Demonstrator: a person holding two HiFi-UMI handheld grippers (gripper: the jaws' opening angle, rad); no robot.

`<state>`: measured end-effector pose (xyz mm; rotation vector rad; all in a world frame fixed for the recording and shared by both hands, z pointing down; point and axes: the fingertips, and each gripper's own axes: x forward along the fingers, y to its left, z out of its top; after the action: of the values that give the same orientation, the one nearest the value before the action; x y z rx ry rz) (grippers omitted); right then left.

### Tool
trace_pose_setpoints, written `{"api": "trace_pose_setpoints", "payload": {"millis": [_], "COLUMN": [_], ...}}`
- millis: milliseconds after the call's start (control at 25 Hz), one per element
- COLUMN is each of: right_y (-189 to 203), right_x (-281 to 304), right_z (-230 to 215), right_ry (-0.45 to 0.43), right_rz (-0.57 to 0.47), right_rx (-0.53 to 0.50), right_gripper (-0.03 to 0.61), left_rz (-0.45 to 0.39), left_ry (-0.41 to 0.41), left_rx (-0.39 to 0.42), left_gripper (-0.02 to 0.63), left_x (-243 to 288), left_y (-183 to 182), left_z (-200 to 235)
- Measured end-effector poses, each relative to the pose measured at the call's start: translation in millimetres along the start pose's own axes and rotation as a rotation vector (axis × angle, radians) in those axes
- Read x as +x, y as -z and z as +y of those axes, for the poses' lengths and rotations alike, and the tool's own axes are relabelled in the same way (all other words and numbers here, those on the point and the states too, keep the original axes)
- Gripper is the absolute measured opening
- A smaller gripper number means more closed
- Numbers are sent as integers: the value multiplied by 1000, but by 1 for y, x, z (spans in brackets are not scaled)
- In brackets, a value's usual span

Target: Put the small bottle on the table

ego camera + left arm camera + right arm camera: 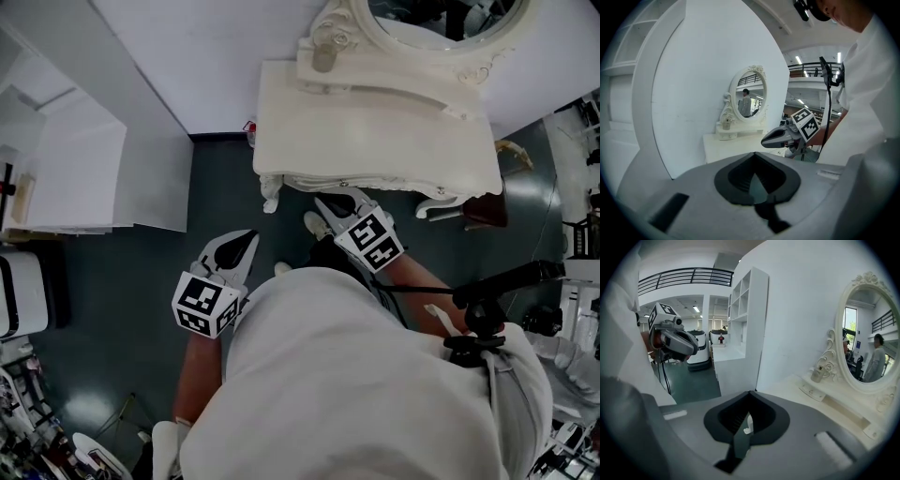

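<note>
The small bottle (324,58) stands upright on the raised ledge of the white dressing table (375,127), by the left side of the oval mirror's frame. It also shows as a small bottle (726,124) in the left gripper view and as a small bottle (817,374) in the right gripper view. My left gripper (246,242) hangs over the dark floor, short of the table's front edge, jaws together and empty. My right gripper (336,201) is at the table's front edge, also shut with nothing held. Both are well away from the bottle.
A white shelf unit (70,173) stands left of the table, against the wall. The oval mirror (441,23) rises behind the table top. A black stand (487,309) and cluttered gear lie at the right, and a brown seat (483,211) is near the table's right corner.
</note>
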<state>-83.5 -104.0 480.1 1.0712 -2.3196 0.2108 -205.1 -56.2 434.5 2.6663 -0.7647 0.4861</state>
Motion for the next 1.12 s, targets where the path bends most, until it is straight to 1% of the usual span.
{"api": "trace_pose_setpoints", "payload": {"millis": [160, 360, 440, 640, 1120], "right_y": [0, -2, 5, 31, 32], "right_x": [4, 6, 2, -8, -11], "right_z": [1, -16, -20, -26, -42], "right_ry": [-11, -30, -22, -6, 40], "right_rz": [14, 26, 32, 34, 52], "right_rx": [-1, 14, 17, 17, 42], "right_gripper": [0, 0, 2, 0, 0], "left_rz": [7, 36, 49, 50, 69], "left_ry": [2, 4, 19, 38, 106], "left_rx": [-10, -27, -25, -9, 8], "left_gripper": [3, 3, 3, 3, 3], "left_x": [3, 18, 26, 47, 68], "left_y": [4, -8, -6, 6, -5], "left_z": [4, 8, 2, -11, -5]}}
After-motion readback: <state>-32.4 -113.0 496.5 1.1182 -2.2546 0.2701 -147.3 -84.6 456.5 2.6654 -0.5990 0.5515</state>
